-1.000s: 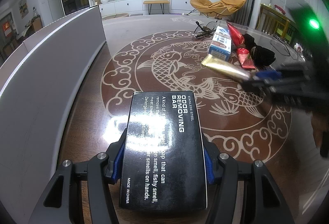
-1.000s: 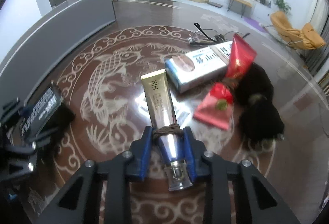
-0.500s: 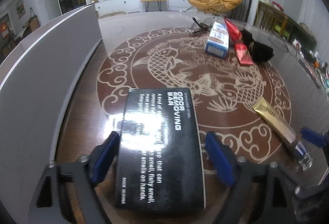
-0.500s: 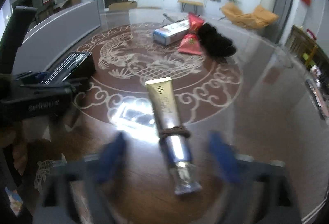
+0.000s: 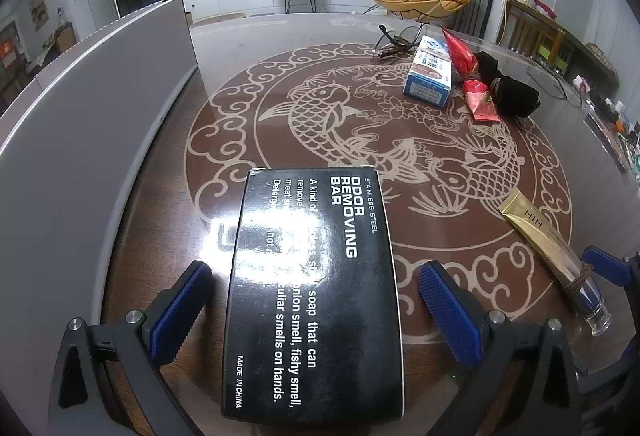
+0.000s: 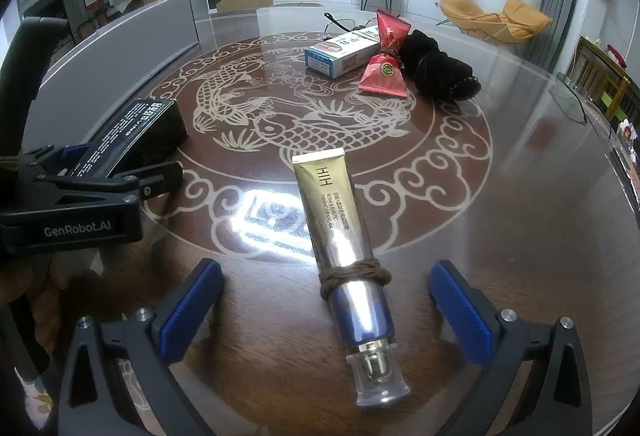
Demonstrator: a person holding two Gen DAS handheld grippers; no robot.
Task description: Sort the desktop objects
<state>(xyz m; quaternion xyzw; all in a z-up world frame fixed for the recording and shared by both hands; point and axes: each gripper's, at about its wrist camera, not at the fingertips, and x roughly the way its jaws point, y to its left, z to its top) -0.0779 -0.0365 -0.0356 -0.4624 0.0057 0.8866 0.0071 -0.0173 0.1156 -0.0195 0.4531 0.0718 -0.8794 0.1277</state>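
resting flat between my left gripper (image 5: pixel 312 304), whose jaws have just spread wide and clear of its sides, the black box (image 5: pixel 312 292) sits near the grey panel (image 5: pixel 92 140). my right gripper (image 6: pixel 326 310) has likewise just opened wide around the gold tube (image 6: pixel 340 236), bare table (image 6: pixel 500 236) on its right.

On the table: one black rectangular cardboard box (image 5: pixel 312 292), one gold plastic tube (image 6: pixel 344 236), one blue-and-white carton (image 6: pixel 344 52), two red foil packets (image 6: pixel 386 74), one black fabric bundle (image 6: pixel 440 70).

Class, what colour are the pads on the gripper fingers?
Blue pads, clearest in the right wrist view.
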